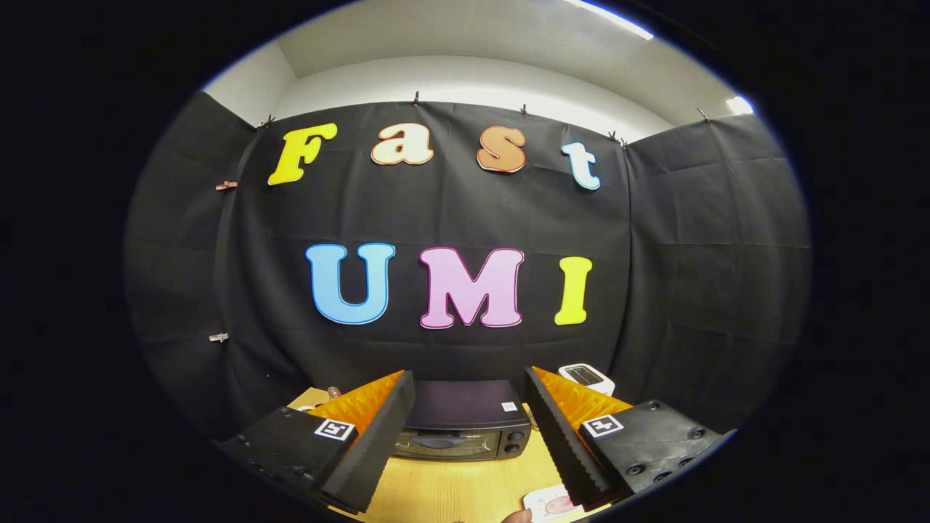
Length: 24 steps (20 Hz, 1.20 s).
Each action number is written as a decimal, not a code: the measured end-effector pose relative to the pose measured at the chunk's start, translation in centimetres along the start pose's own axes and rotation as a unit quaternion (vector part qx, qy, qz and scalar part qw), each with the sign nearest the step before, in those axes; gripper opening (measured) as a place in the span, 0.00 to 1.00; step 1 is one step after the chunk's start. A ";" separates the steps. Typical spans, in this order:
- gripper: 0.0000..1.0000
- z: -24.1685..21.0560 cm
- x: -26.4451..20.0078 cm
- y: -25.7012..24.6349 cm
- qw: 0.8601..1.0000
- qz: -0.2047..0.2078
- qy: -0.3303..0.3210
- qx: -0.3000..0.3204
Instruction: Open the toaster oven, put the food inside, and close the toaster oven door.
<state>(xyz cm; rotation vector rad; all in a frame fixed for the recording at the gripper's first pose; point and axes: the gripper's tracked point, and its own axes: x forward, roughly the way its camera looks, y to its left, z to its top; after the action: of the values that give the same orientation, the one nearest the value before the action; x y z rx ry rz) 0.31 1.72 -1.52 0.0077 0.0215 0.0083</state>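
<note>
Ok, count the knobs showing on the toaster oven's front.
2 knobs, stacked at the toaster oven's front right end, beyond the open tool. A finger may hide more.

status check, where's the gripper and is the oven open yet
Gripper open, holding nothing, raised above the table. Toaster oven ahead between the fingers, door closed. Food on plate near the right finger. Path clear.

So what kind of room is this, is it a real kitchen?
Probably not a real kitchen: it looks like a test booth. Black cloth walls hang around a wooden table with a toaster oven, door closed, and a plate of food. The gripper has its jaws open, empty.
</note>
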 end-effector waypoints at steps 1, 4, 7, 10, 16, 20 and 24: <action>0.97 -0.7 0.4 0.7 1.000 0.005 0.007 0.003; 0.98 -3.3 2.1 2.5 0.999 0.011 0.030 0.005; 0.98 -6.6 4.3 4.3 0.998 0.019 0.057 0.002; 0.98 -10.8 6.7 5.5 0.995 0.024 0.094 0.015; 0.98 -17.7 12.4 6.7 0.989 0.023 0.143 0.022; 0.98 -21.9 15.7 6.6 0.982 0.010 0.186 0.025; 0.99 -25.5 18.0 6.4 0.976 0.006 0.215 0.018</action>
<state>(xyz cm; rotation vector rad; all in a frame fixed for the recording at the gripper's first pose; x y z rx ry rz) 17.66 8.50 -27.32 0.0426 0.4550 0.0215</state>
